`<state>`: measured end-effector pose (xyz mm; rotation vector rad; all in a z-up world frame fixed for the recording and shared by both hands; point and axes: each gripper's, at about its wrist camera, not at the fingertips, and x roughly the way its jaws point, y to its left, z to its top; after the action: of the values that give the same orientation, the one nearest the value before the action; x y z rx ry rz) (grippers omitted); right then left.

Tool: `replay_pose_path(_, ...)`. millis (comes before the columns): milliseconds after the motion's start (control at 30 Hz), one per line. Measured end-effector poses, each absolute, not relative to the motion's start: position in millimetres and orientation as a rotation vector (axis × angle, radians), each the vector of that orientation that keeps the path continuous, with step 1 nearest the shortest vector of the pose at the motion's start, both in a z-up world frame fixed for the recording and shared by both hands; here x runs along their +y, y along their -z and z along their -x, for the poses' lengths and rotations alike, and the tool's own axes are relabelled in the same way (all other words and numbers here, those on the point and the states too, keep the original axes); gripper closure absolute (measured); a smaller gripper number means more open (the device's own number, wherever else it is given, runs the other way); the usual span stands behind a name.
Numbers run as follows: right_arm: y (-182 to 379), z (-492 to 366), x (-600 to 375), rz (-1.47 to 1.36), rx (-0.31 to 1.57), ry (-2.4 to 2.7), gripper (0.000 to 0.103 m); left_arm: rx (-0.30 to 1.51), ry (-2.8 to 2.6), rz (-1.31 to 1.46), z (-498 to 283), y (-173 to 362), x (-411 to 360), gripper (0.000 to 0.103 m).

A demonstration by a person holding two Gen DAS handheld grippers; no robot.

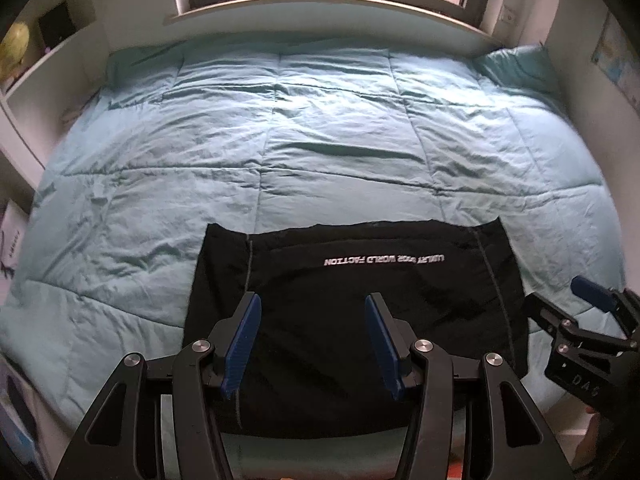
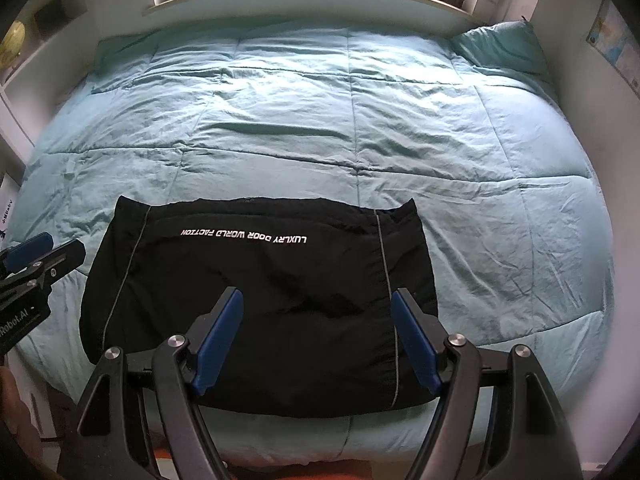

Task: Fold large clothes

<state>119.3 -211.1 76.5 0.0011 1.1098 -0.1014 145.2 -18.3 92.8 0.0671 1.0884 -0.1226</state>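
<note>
A black garment (image 1: pixel 352 312) with white lettering and thin grey side stripes lies folded into a rough rectangle on the near part of the bed; it also shows in the right wrist view (image 2: pixel 260 300). My left gripper (image 1: pixel 312 304) is open and empty, held above the garment's near half. My right gripper (image 2: pixel 316 300) is open and empty, also above the garment's near half. The right gripper shows at the right edge of the left wrist view (image 1: pixel 560 300), and the left gripper at the left edge of the right wrist view (image 2: pixel 48 248).
A light blue quilted duvet (image 1: pixel 320 140) covers the whole bed. A blue pillow (image 2: pixel 500 48) lies at the far right corner. A window sill (image 1: pixel 320 4) runs behind the bed. White shelves (image 1: pixel 40 80) stand along the left wall.
</note>
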Motion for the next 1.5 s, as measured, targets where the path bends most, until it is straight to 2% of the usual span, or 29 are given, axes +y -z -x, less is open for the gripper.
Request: replay_pose_path(1500,-62.9,-122.8,-210.8,-0.022,1.162,0.098,0.025,1.137,0.169,-0.160,-147.4,-76.6,-34.4,0.047)
